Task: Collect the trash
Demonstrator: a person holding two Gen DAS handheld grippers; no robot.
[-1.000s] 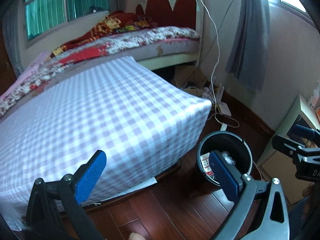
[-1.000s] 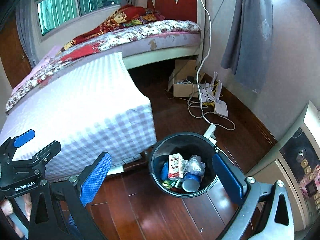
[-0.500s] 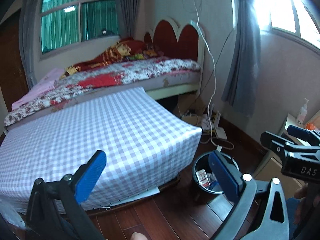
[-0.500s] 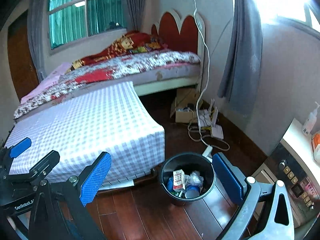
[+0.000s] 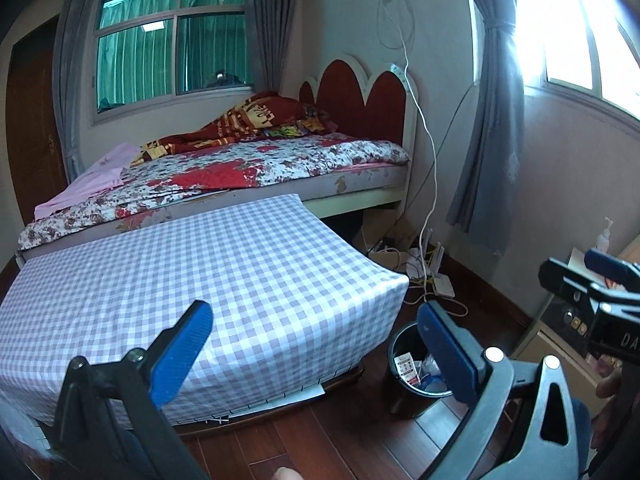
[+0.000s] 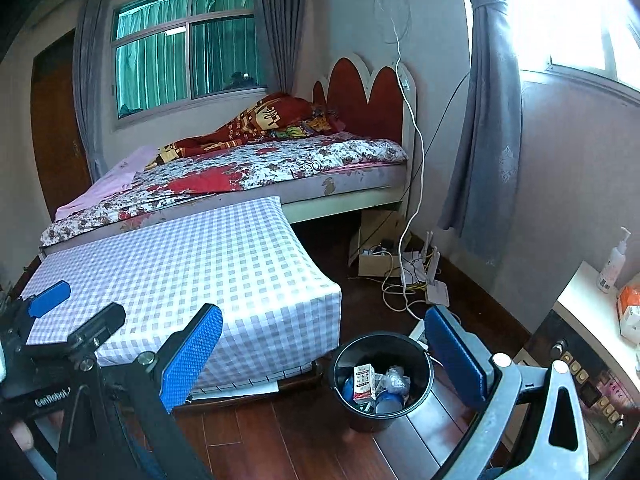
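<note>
Looks like a gap between pickups or the tail end of the job, imo. Both grippers are spread wide w/ nothing between the blue pads: left gripper [image 5: 312, 350] and right gripper [image 6: 324, 354] are empty and held up above the dark wood floor [image 6: 280, 440].

The trash is in the round black plastic bin [image 6: 382, 378] on the floor, just beside the corner of the table w/ the lilac-and-white checked cloth [image 6: 200, 276]. Inside I can make out a small white-and-red carton [image 6: 363, 383], some crumpled clear plastic [image 6: 394, 380] and smth blue [image 6: 386, 404]; the rest is a jumble.

The checked cloth shows no loose bits from either view, so next move prob calls for scanning the room for leftovers, then dropping a gripper low onto whatever turns up.

Hard to see: under the red-headboard bed [image 6: 280, 168] is dark, the near floor is cut off by the gripper frames, and the tangle of white cables [image 6: 404, 280] by the cardboard box [image 6: 374, 260] could hide scraps. Right-hand window is blown out.
</note>
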